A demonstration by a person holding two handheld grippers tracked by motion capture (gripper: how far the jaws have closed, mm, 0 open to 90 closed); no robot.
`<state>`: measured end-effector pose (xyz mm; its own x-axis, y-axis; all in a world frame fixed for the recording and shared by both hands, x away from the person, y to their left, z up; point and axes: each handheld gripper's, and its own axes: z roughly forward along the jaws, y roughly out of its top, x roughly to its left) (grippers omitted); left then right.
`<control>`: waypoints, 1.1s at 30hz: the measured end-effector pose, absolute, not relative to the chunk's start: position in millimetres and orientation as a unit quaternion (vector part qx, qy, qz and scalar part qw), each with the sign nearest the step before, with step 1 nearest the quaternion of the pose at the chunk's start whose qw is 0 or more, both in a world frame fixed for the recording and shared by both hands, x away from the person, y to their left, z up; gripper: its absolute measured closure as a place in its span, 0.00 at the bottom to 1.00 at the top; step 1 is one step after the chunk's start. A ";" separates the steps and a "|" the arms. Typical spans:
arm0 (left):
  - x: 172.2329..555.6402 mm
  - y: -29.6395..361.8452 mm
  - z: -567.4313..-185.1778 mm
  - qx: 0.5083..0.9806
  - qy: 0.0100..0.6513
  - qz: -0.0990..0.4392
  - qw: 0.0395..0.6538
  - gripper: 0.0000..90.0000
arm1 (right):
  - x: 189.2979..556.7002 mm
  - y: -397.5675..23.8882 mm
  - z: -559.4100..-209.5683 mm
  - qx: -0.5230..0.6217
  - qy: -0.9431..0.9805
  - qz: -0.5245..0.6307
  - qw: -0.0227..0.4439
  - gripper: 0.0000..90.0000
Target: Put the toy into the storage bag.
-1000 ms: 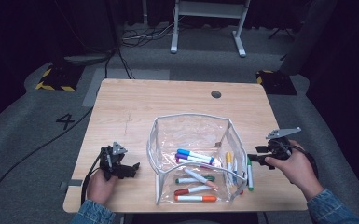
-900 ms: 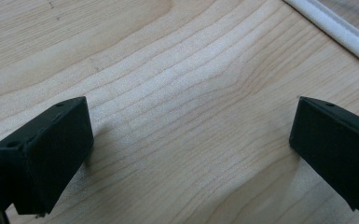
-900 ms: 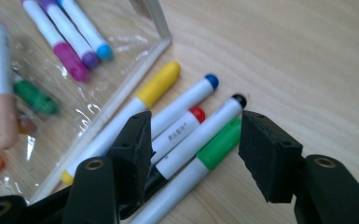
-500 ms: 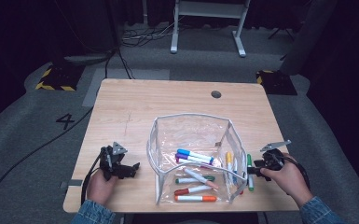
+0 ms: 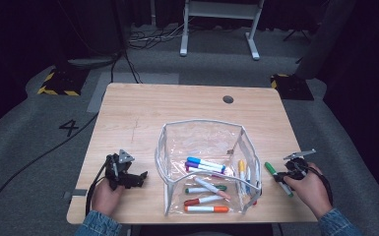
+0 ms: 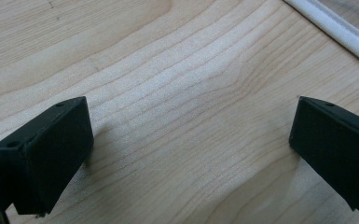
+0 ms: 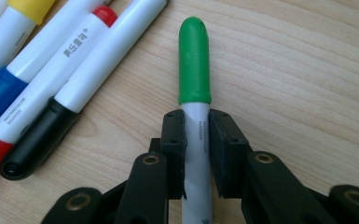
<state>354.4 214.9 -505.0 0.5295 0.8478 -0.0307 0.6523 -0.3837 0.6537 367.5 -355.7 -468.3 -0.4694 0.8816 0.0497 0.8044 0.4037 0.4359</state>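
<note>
On tabletop (image 5: 142,118) right of clear pouch (image 5: 202,132): right gripper (image 7: 196,135) jaws just closing, clamped on green marker (image 7: 194,60). Left gripper (image 6: 186,144) jaws wide open, holding nothing.

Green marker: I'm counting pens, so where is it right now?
In the high view the green marker lies on the table's right side, just outside the clear pouch, clamped between the right gripper's jaws.

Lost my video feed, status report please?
Right gripper jaws just closed on green-capped white marker, flat on wooden table. Left gripper open, idle. Loose markers alongside; clear plastic pouch nearby.
</note>
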 end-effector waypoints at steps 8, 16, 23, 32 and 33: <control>354.4 214.8 -505.0 0.817 0.459 0.157 0.313 0.00 | 364.5 -360.9 -446.1 0.506 0.820 0.253 0.081 0.85; 354.5 214.9 -505.1 0.817 0.459 0.157 0.313 0.00 | 356.3 -352.3 -398.3 0.471 0.824 0.302 0.089 0.85; 354.4 214.9 -505.0 0.817 0.459 0.157 0.312 0.00 | 348.5 -343.8 -355.2 0.439 0.825 0.345 0.093 0.85; 354.4 214.9 -505.0 0.817 0.459 0.157 0.312 0.00 | 341.3 -320.1 -308.0 0.390 0.839 0.368 0.097 0.85; 354.4 214.9 -505.0 0.817 0.459 0.157 0.312 0.00 | 340.5 -316.9 -303.1 0.384 0.840 0.370 0.097 0.85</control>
